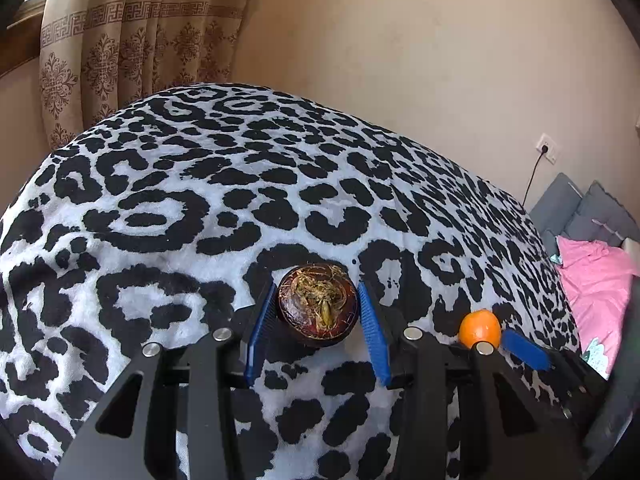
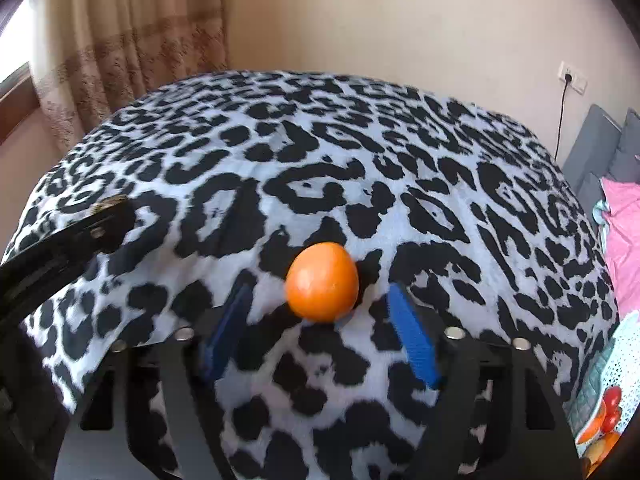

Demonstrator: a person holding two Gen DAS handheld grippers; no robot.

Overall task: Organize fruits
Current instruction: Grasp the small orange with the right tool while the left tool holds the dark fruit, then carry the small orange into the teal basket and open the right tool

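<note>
Clamping a dark mangosteen [image 1: 317, 305] above the leopard-print blanket [image 1: 208, 184], the left gripper [image 1: 318, 320] is sitting at nine o'clock of the orange [image 2: 322, 281], which the right gripper [image 2: 320, 324] is straddling, jaws wide.

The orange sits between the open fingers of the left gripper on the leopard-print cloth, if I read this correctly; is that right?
Not quite: the orange sits between the open fingers of the right gripper on the leopard-print cloth, as the right wrist view shows. The left gripper flanks a dark brown fruit instead.
</note>
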